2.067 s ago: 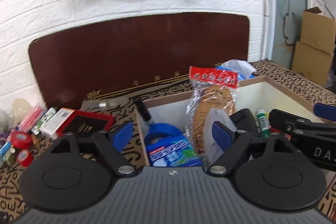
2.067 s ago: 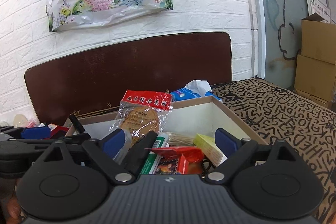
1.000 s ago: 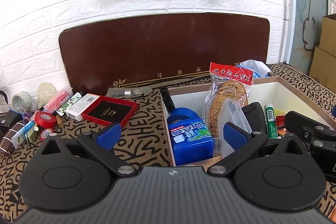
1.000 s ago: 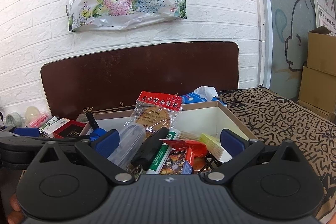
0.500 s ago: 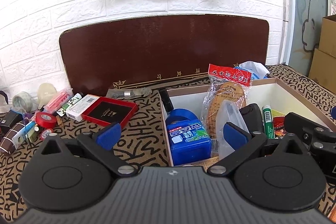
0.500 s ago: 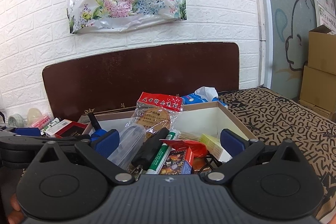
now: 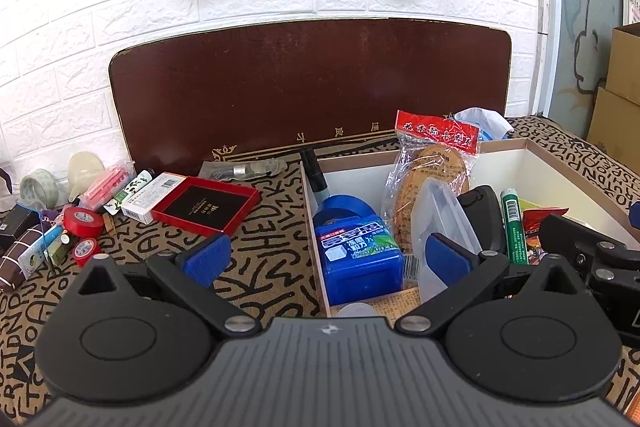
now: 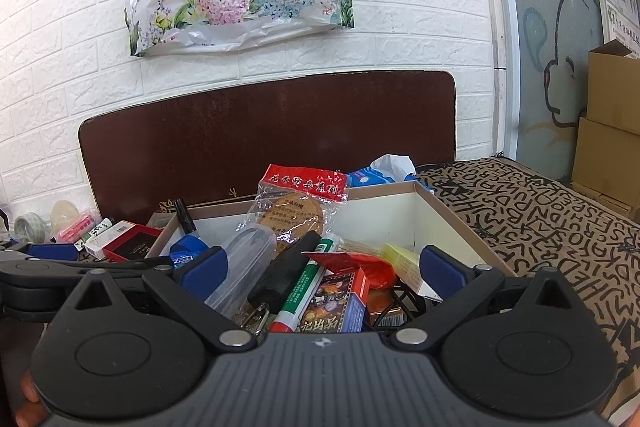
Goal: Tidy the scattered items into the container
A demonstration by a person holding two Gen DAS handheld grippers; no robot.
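Note:
The open cardboard box (image 7: 532, 147) stands on the patterned cloth and holds a blue mint box (image 7: 360, 259), a cookie bag (image 7: 436, 163), a clear plastic case (image 7: 444, 215), a black item and a green marker (image 7: 512, 223). The box also shows in the right wrist view (image 8: 424, 211). My left gripper (image 7: 326, 255) is open and empty over the box's left wall. My right gripper (image 8: 322, 269) is open and empty above the box. Scattered items lie left of the box: a red-rimmed black box (image 7: 206, 203), a white carton (image 7: 154, 193), red tape rolls (image 7: 82, 223).
A dark brown board (image 7: 312, 87) leans against the white brick wall behind the table. A clear tape roll (image 7: 38, 189), pink pens (image 7: 110, 183) and small packets lie at the far left. Cardboard cartons (image 8: 608, 163) stand at the right.
Both grippers have pulled back and risen from the box over the two seconds, so more of the table at the left shows. In the last half second almost nothing moved.

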